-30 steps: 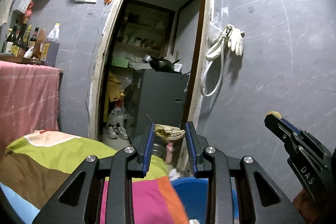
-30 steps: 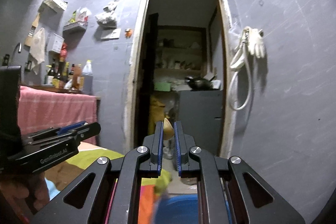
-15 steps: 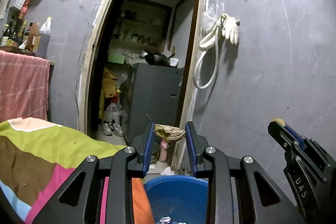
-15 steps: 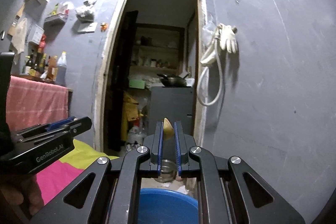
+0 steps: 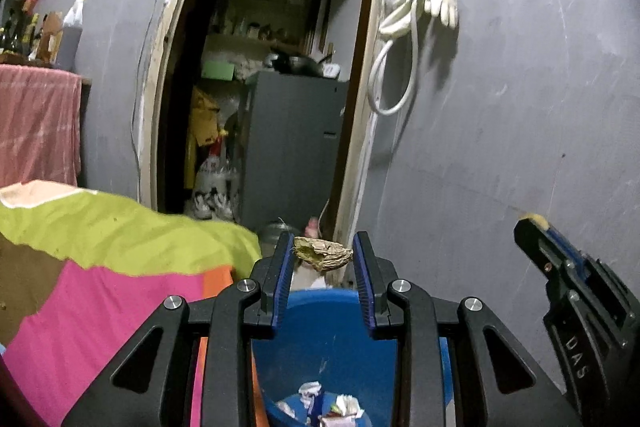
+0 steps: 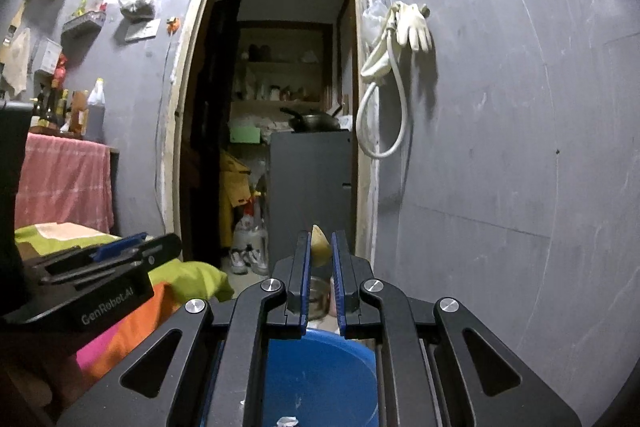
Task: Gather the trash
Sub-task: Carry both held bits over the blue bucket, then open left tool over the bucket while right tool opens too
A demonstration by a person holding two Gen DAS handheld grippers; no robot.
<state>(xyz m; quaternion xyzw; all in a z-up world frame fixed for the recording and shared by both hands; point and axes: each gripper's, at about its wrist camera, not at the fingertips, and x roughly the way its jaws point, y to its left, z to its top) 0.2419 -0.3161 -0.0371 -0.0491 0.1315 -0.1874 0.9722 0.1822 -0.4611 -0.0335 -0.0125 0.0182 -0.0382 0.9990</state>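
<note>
My left gripper (image 5: 323,259) is pinching a crumpled brown scrap (image 5: 322,255) crosswise between its blue pads (image 5: 280,279); the scrap spans the gap and touches both pads near the tips. My right gripper (image 6: 321,255) is closed tight on a small pale yellow peel piece (image 6: 320,245), which pokes up a little above the fingertips. Both pieces are held in the air above the blue bin (image 5: 324,343), which sits on the floor directly below both sets of fingers; its rim also shows under the right gripper (image 6: 320,367). Bin contents, seen from the left wrist: several crumpled white and coloured wrappers (image 5: 320,403) lying at the bottom. From the right wrist only one whitish scrap (image 6: 288,421) shows at the lower edge; the rest of the bottom is hidden by the gripper body. Left of the bin lies a bright cloth in green, pink and orange blocks (image 5: 120,267), its edge just beside the bin rim. Behind the bin is an open doorway (image 6: 280,107) with a grey cabinet (image 6: 312,195) inside carrying a dark pan (image 6: 316,121). A metal pot (image 6: 318,299) stands on the floor near the door frame. A white glove and hose (image 6: 400,67) hang on the grey wall.
</note>
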